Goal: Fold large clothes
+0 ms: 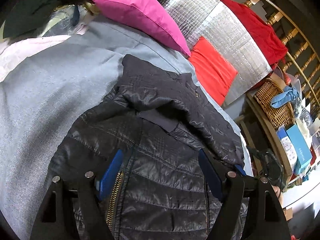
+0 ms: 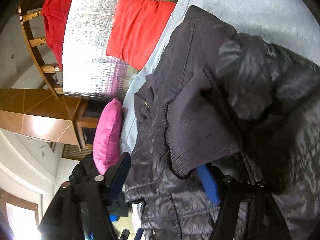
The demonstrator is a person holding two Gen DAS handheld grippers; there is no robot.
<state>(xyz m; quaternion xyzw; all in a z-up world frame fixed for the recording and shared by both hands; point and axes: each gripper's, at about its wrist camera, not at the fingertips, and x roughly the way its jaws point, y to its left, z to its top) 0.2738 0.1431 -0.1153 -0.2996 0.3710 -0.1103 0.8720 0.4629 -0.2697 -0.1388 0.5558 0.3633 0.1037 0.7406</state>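
A black quilted jacket [image 1: 160,120] lies bunched on a pale blue blanket [image 1: 50,100], its gold zipper [image 1: 115,196] near the left pad. My left gripper [image 1: 161,170] hovers low over the jacket's front, jaws wide, with quilted fabric spread under and between the blue pads [image 1: 111,172]. In the right wrist view, rolled sideways, the jacket [image 2: 220,80] fills the frame. Its ribbed cuff [image 2: 200,132] hangs over one blue pad [image 2: 208,182]. My right gripper [image 2: 164,180] stands open around a fold of the jacket, and I see no pad pressing it.
A pink pillow [image 1: 140,14], an orange-red cushion [image 1: 212,70] and a silver foil mat [image 1: 230,40] lean at the bed's head. A red cloth [image 1: 258,26] hangs on the wooden rail [image 1: 290,36]. A wicker basket [image 1: 274,104] and boxes [image 1: 298,150] crowd a side table.
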